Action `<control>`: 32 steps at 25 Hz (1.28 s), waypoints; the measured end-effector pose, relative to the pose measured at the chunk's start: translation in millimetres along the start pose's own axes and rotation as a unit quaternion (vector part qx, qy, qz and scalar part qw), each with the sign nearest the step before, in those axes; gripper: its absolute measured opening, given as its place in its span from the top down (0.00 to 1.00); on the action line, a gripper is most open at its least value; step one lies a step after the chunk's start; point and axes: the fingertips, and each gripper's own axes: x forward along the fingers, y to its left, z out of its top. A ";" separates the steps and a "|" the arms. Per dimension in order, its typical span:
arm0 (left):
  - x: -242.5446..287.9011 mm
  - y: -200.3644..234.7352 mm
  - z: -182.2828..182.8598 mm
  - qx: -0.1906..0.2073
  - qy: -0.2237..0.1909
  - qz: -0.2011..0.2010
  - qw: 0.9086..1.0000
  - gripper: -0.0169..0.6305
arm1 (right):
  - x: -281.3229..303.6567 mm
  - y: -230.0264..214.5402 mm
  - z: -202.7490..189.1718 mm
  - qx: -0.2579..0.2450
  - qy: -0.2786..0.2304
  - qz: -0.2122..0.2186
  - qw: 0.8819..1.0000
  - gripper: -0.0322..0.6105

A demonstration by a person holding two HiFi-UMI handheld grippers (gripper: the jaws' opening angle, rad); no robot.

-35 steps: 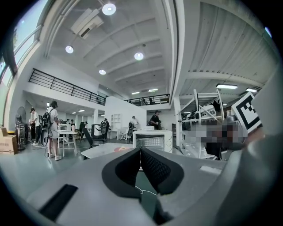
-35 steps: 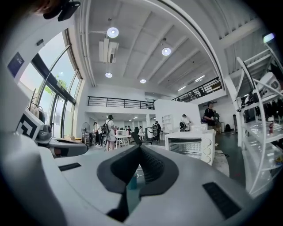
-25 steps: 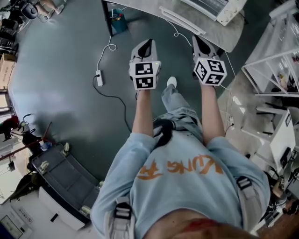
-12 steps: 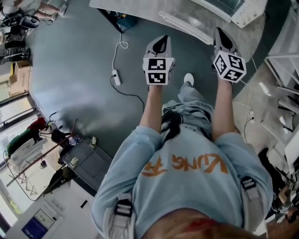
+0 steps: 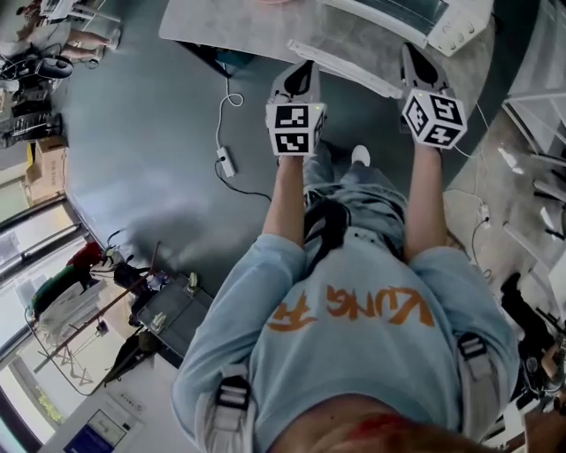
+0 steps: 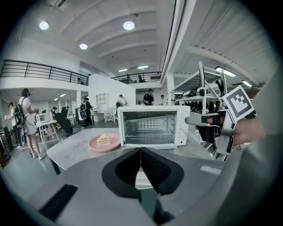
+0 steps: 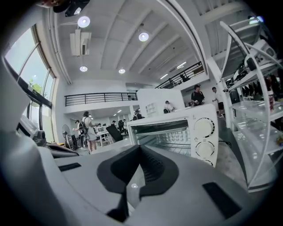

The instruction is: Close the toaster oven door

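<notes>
Before toaster oven [image 6: 150, 128], all fingers [image 6: 155, 170] together

Toaster oven [image 5: 460, 22] cut off above.

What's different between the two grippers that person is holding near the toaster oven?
The left gripper looks straight into the open toaster oven; the right gripper sees it at an angle, close beside its dials. In the head view, the right gripper reaches farther forward than the left gripper. Both have their fingers shut on nothing.
</notes>
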 end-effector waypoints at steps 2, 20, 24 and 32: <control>10.4 7.6 -4.6 -0.002 0.006 -0.001 1.000 0.97 | 3.9 -5.9 0.0 -0.002 0.002 -0.008 1.000 0.95; 73.1 45.3 -122.0 -0.010 0.123 -0.025 0.992 0.97 | 42.3 39.3 -115.1 -0.086 0.149 0.007 0.985 0.95; 95.2 45.5 -124.1 0.026 0.136 -0.051 0.989 0.97 | 49.8 44.3 -138.1 -0.093 0.185 -0.003 0.978 0.95; 127.2 34.6 -148.0 0.132 0.172 -0.119 0.969 0.97 | 55.9 51.7 -178.4 -0.128 0.234 -0.023 0.963 0.95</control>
